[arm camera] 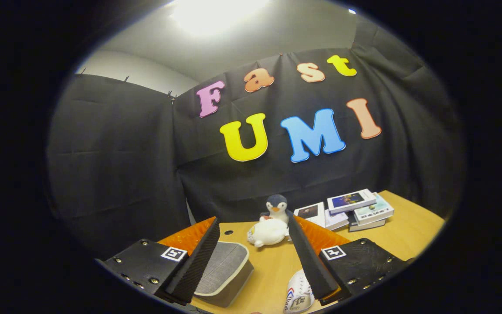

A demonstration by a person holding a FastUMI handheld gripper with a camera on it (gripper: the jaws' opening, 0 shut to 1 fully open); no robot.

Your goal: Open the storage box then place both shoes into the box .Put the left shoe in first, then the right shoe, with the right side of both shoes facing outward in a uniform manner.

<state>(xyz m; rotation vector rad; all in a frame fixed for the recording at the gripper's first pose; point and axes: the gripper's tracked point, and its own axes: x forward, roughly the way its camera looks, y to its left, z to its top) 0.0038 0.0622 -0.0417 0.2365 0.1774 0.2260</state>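
Tongs (pixel 255 257) spread wide, gripping nothing, above the wooden surface (pixel 408 226). Grey shoe (pixel 225 272) lies beside the left finger, white shoe (pixel 299 296) by the right. Storage box unseen; opening it seemingly comes first.

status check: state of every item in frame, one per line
gripper: open, fingers spread wide, nothing between them
grey shoe: lying on the table, beside one finger, not gripped
white shoe: lying on the table, beside the other finger, partly hidden by it
penguin plush: upright, beyond the fingers
white plush: lying down in front of the penguin
books: closed, loosely stacked
table: bears all items
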